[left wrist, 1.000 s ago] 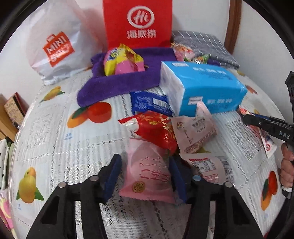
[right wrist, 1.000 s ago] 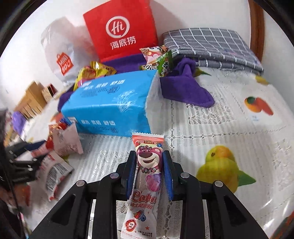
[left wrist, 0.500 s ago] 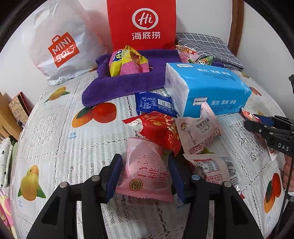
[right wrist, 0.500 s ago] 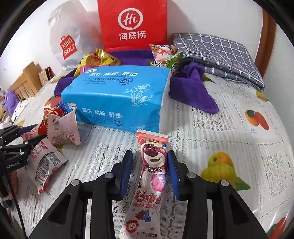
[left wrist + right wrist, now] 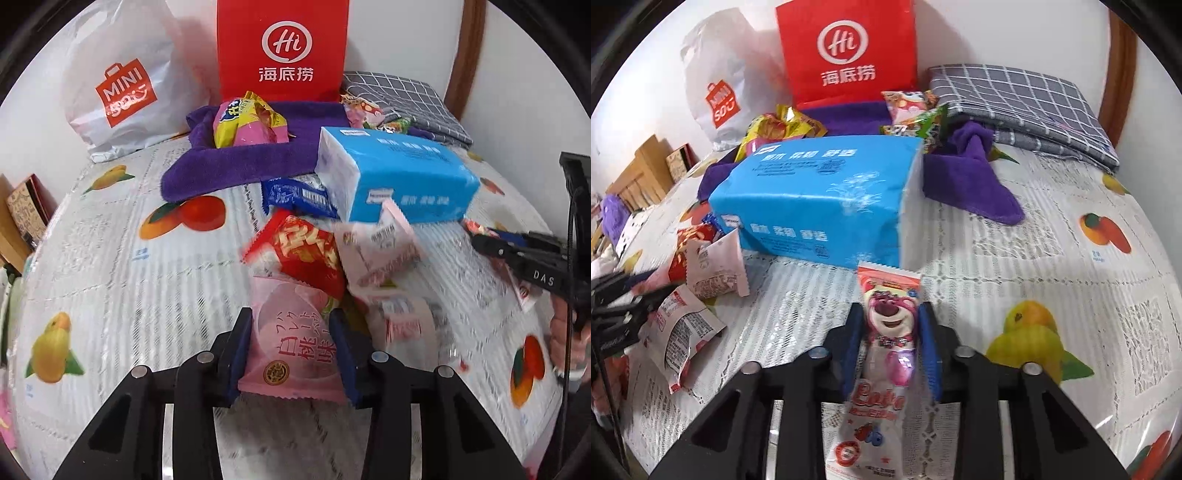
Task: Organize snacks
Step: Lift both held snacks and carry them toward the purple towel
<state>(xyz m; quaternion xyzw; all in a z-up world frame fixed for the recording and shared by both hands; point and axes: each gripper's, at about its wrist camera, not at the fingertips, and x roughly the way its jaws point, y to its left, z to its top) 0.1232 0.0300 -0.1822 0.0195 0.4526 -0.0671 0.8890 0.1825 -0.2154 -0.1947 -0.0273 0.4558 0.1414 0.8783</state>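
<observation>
My left gripper [image 5: 291, 332] is shut on a pink peach-flavour snack packet [image 5: 291, 350], held just above the tablecloth. A red packet [image 5: 303, 254] and pale pink packets [image 5: 380, 243] lie just beyond it. My right gripper [image 5: 891, 336] is shut on a long Lotso bear candy packet [image 5: 886, 347], in front of the blue tissue pack [image 5: 820, 206]. The right gripper also shows at the right edge of the left wrist view [image 5: 517, 251]. A yellow-pink snack bag [image 5: 247, 122] lies on the purple towel [image 5: 236, 170].
A red Haidilao bag [image 5: 284, 48] and a white Miniso bag [image 5: 125, 92] stand against the back wall. A folded grey checked cloth [image 5: 1023, 107] lies at the back right. A blue packet [image 5: 295, 195] lies beside the tissue pack. Cardboard boxes [image 5: 646, 170] stand off the table's left.
My left gripper has closed tighter on the pink packet and lifted it slightly. My right gripper has moved closer to the tissue pack with the bear packet.
</observation>
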